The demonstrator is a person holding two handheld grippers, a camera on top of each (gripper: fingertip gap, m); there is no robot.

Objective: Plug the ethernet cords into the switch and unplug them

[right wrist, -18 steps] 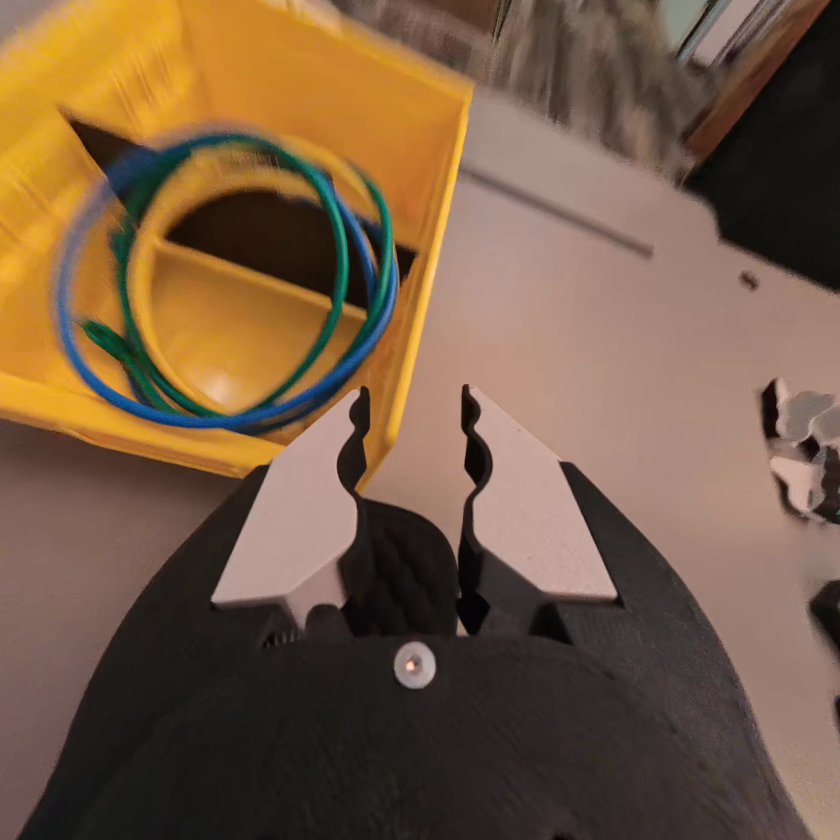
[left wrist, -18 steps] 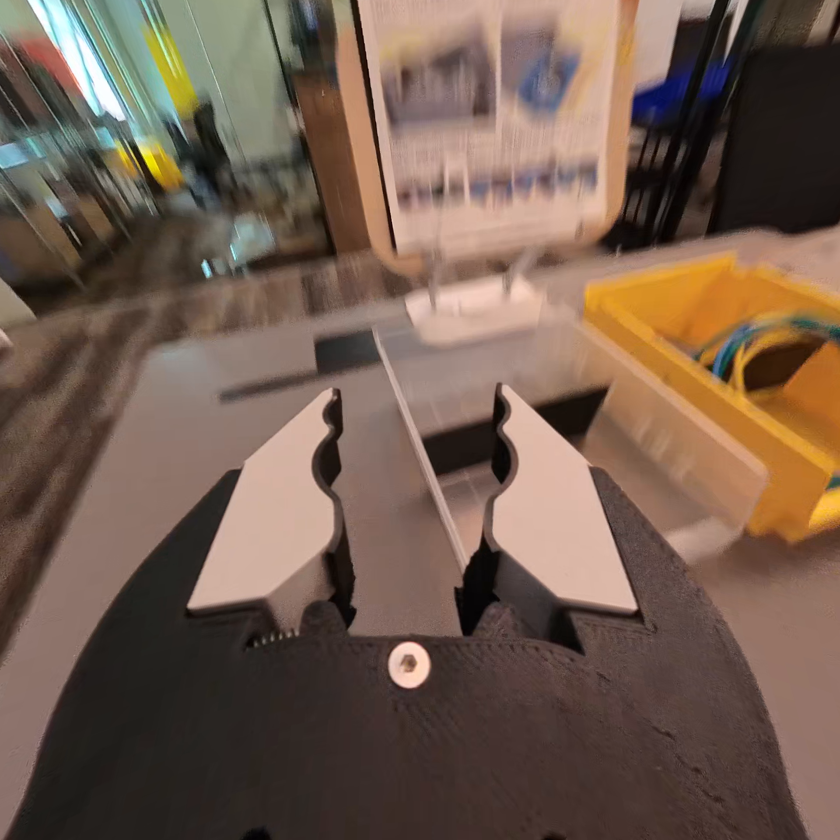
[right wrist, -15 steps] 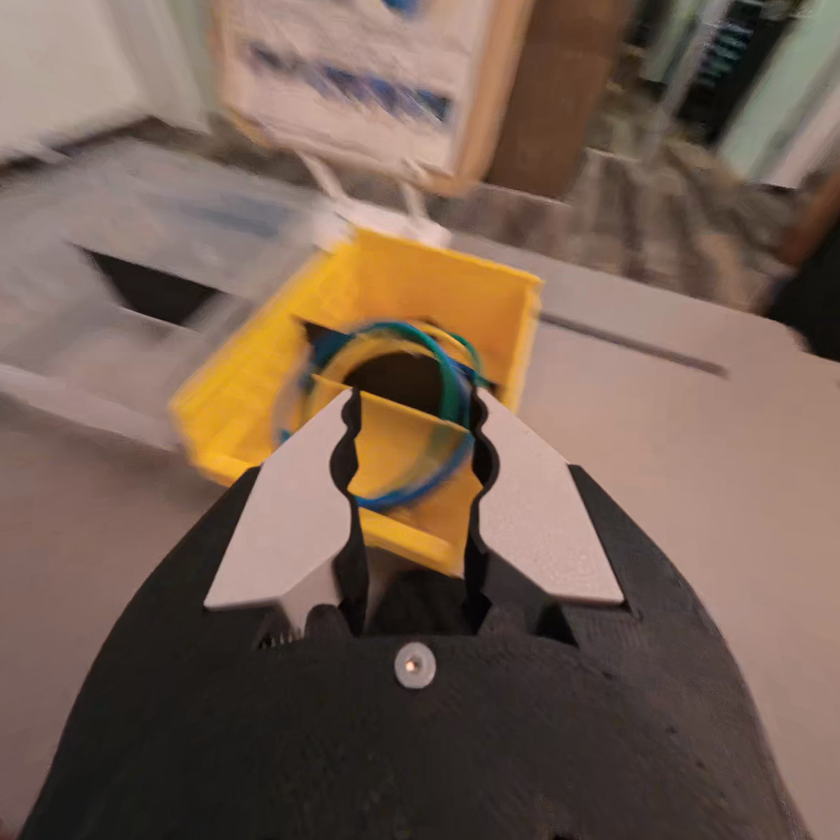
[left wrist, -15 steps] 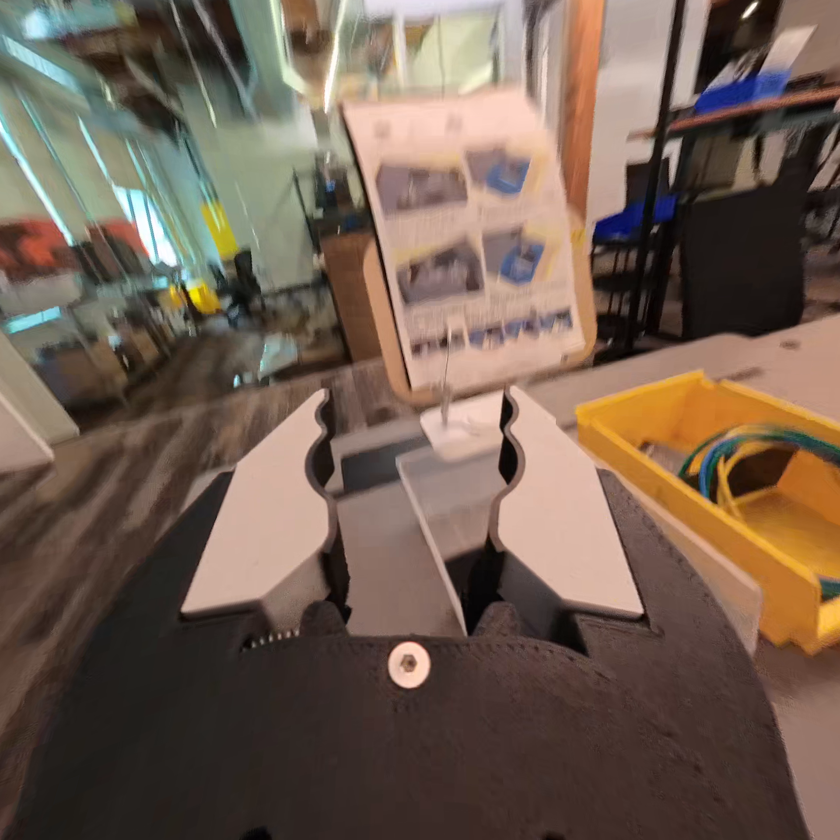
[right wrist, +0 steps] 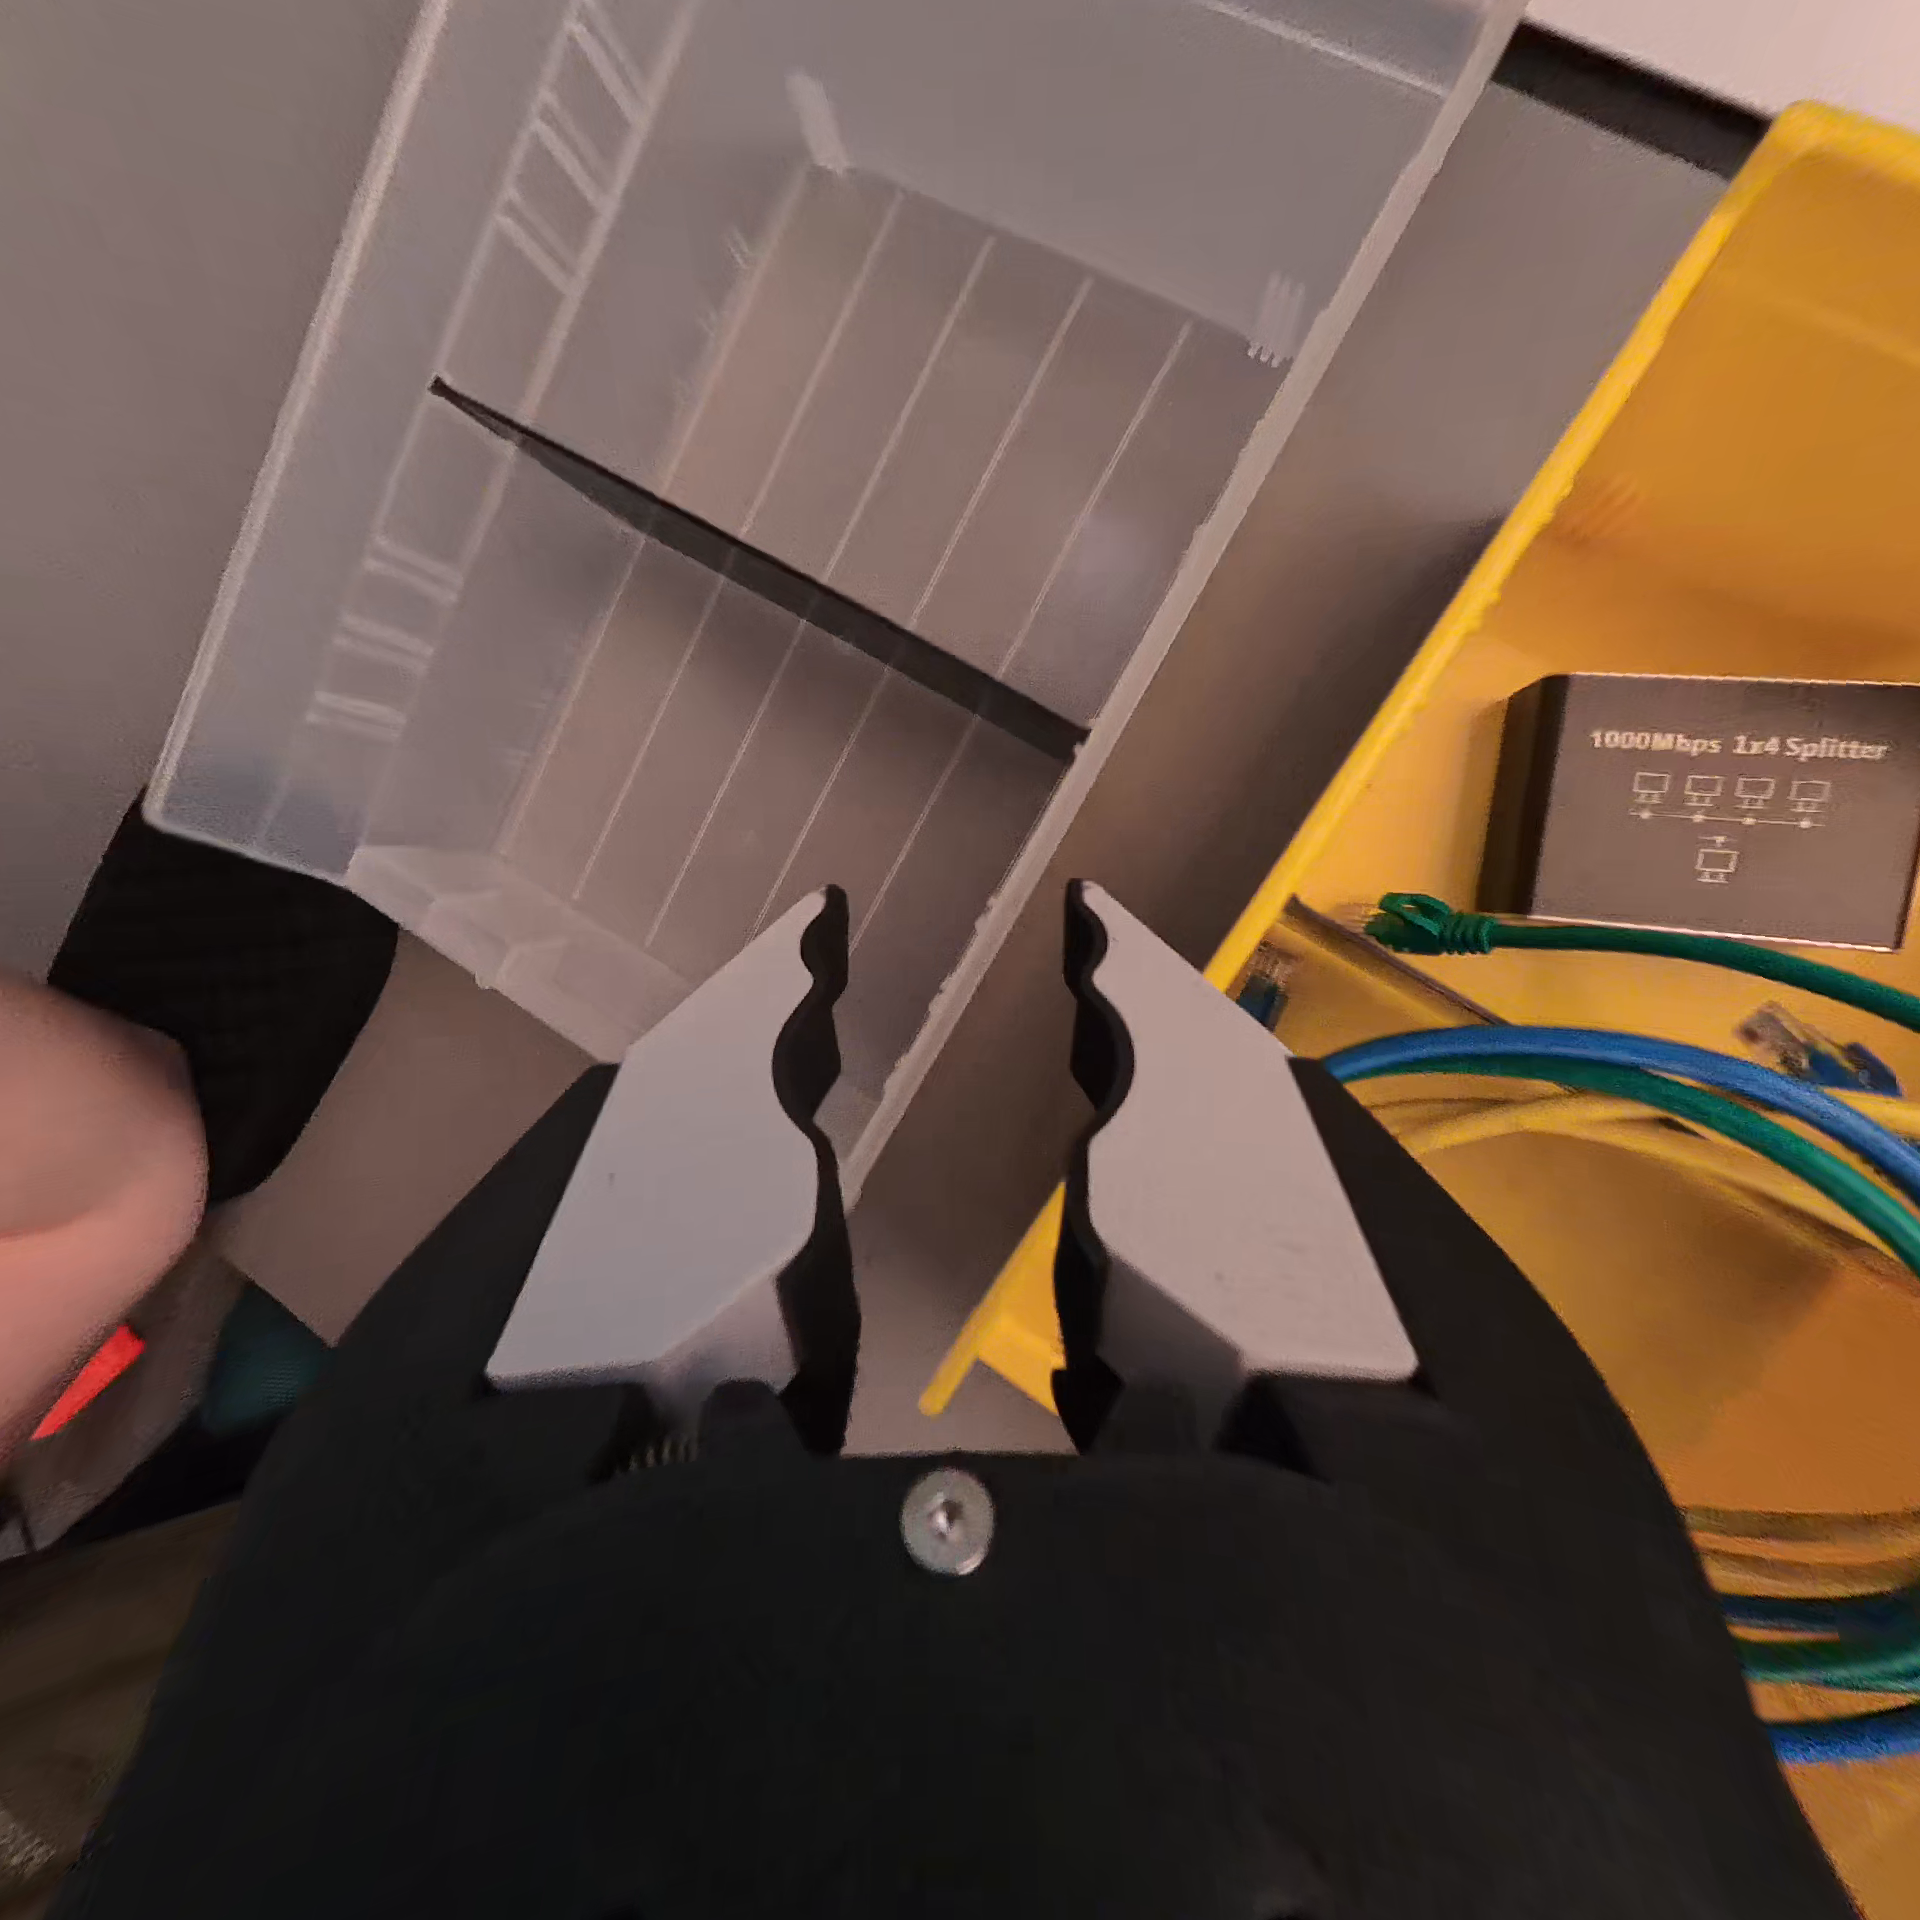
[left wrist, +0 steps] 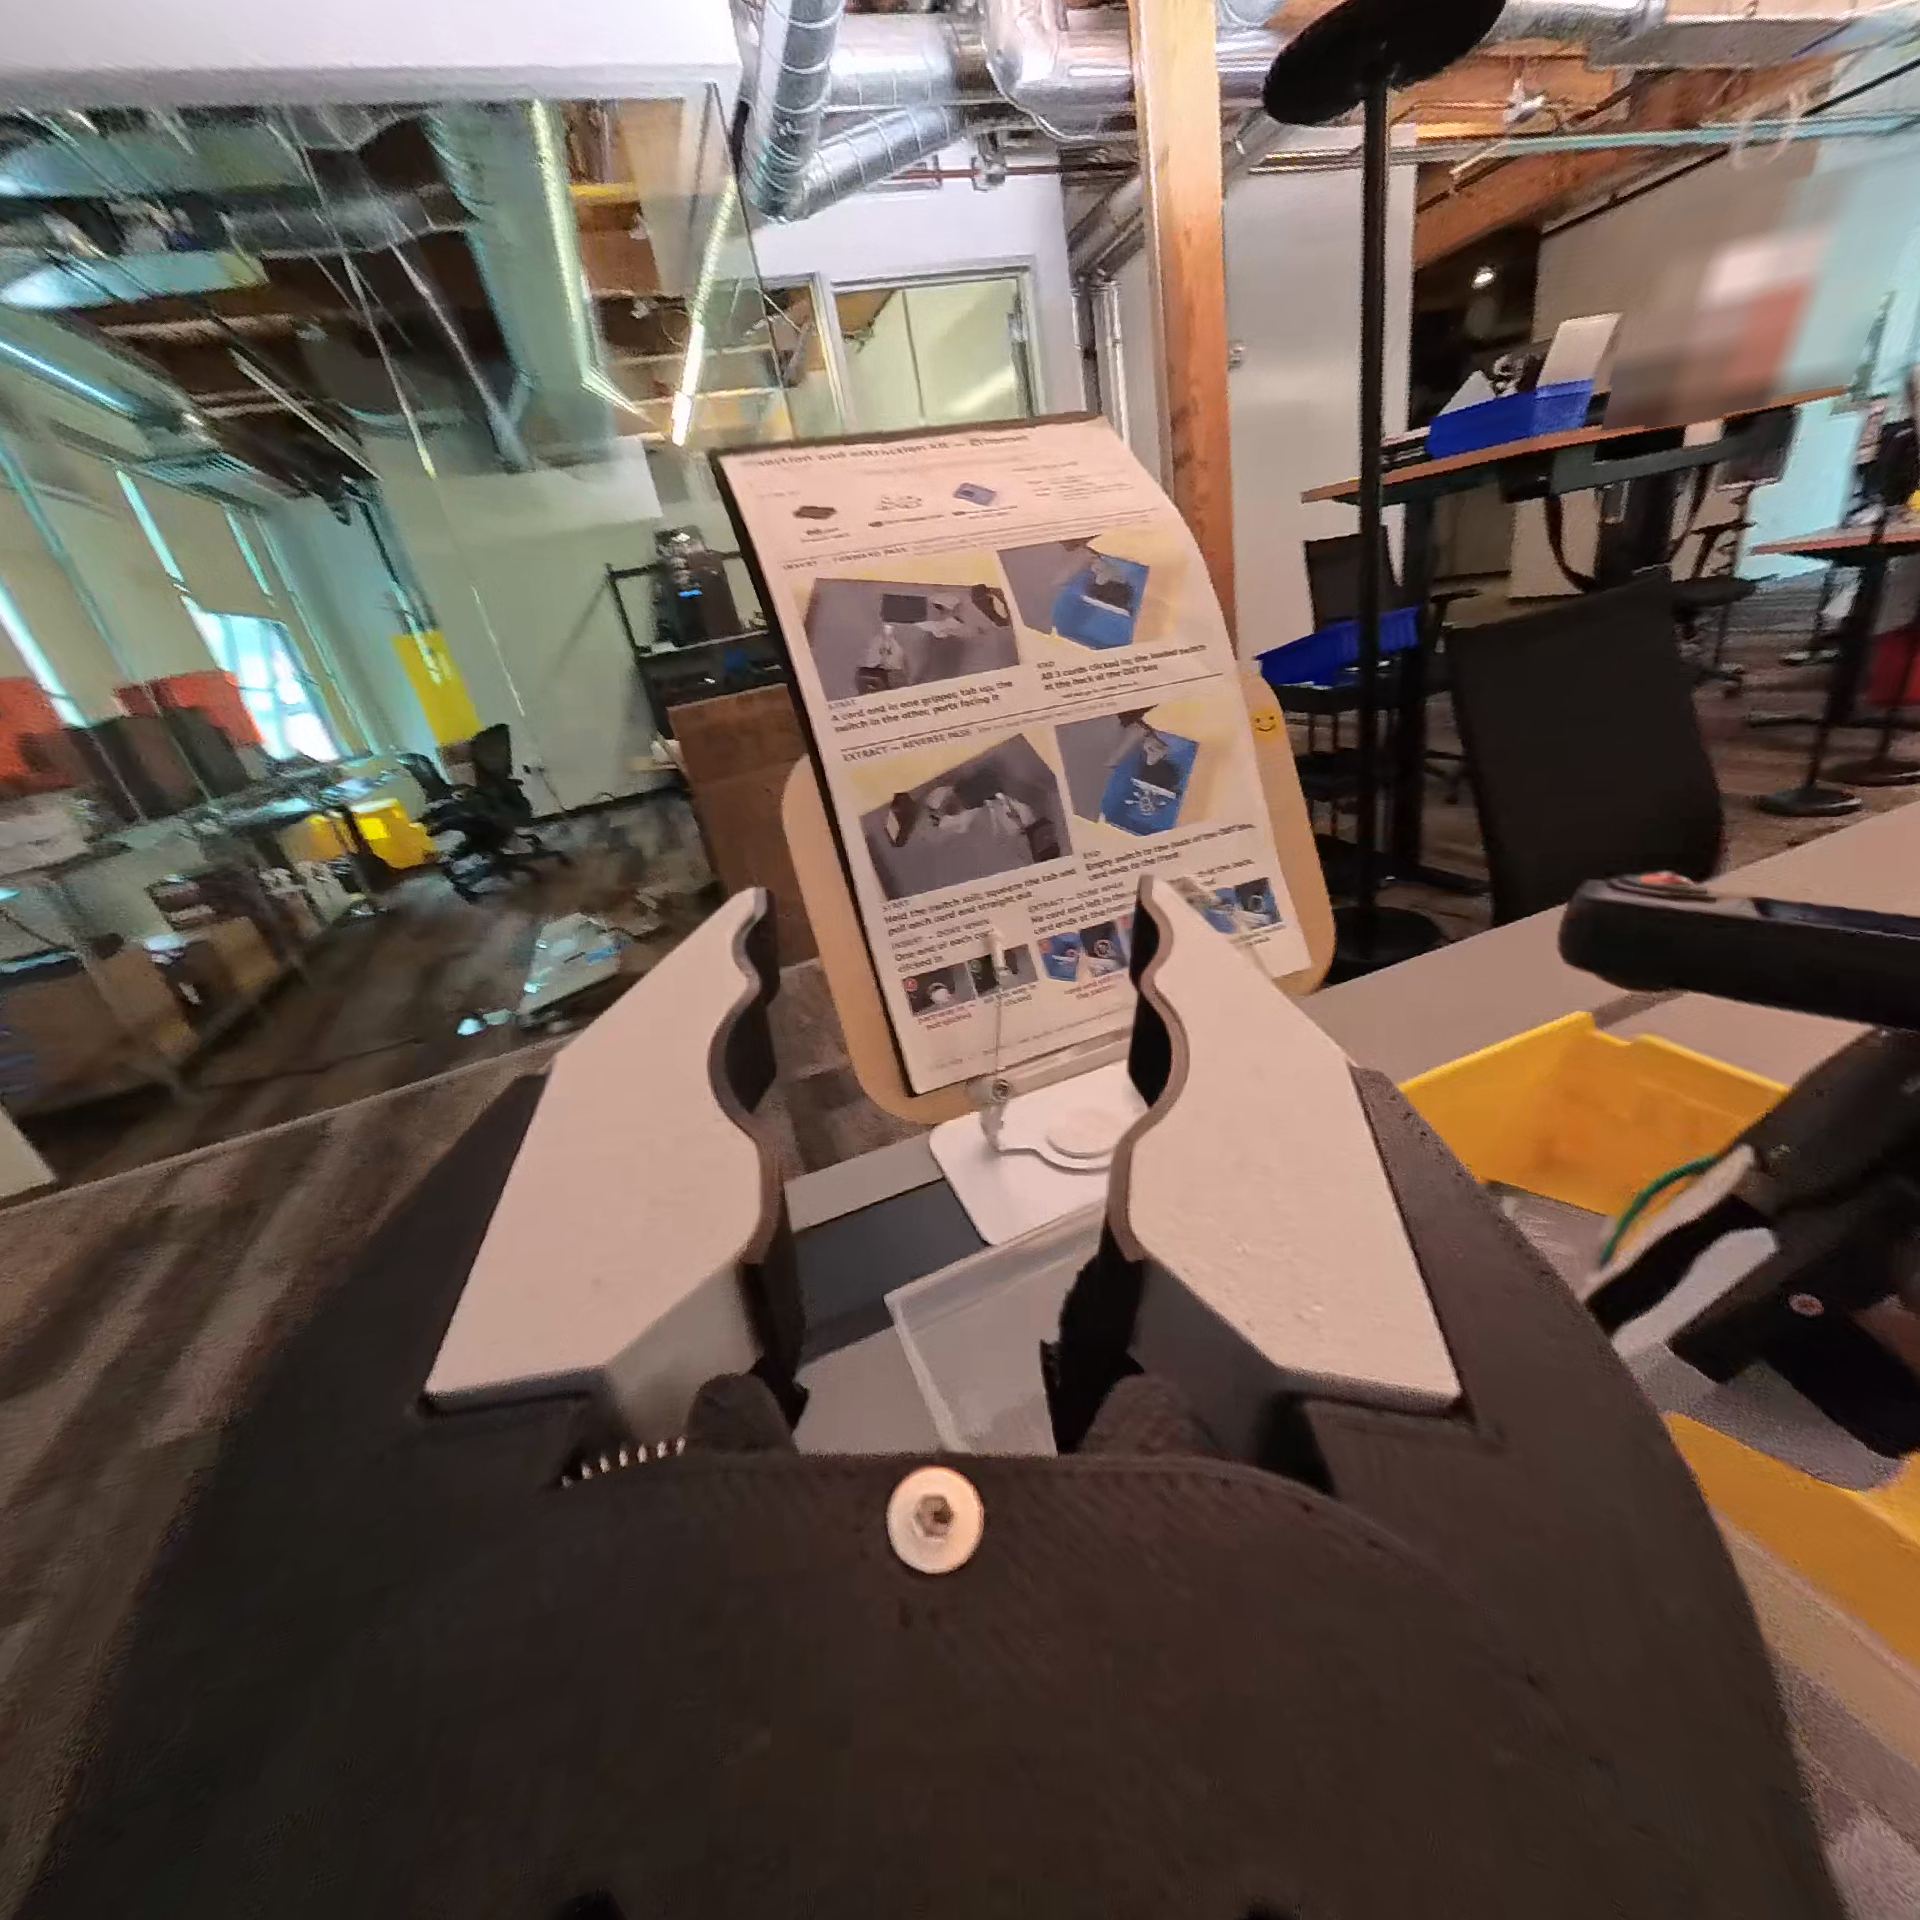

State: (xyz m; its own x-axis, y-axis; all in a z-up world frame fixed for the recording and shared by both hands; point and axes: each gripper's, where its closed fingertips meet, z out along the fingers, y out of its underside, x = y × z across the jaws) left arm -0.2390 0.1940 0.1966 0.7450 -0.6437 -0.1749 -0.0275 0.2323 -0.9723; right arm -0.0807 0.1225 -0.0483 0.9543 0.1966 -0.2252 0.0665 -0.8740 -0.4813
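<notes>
A black switch (right wrist: 1704,810) lies in a yellow bin (right wrist: 1455,623), with green (right wrist: 1662,956), blue (right wrist: 1610,1049) and yellow (right wrist: 1507,1122) ethernet cords coiled loose beside it. No cord is plugged in. My right gripper (right wrist: 956,914) is open and empty, and points down over the gap between the yellow bin and a clear bin (right wrist: 312,623). My left gripper (left wrist: 945,935) is open and empty. It is held level above the clear bin's near corner (left wrist: 966,1340). The right gripper's body (left wrist: 1766,1195) shows at the right of the left wrist view, over the yellow bin (left wrist: 1579,1122).
The clear bin holds only a black divider (right wrist: 748,582). An instruction sheet (left wrist: 1018,748) stands on a white stand at the grey table's far edge. A hand (right wrist: 83,1143) shows at the left of the right wrist view. Chairs and desks stand beyond the table. My right fingertips sit around 30 cm from my left ones. To reach the black switch (right wrist: 1704,810) in a straight line is about 15 cm for my right fingers, about 45 cm for my left.
My left gripper has tilted up from the table toward the room. My right gripper has swung from facing the yellow bin to pointing straight down beside it. Both stay open.
</notes>
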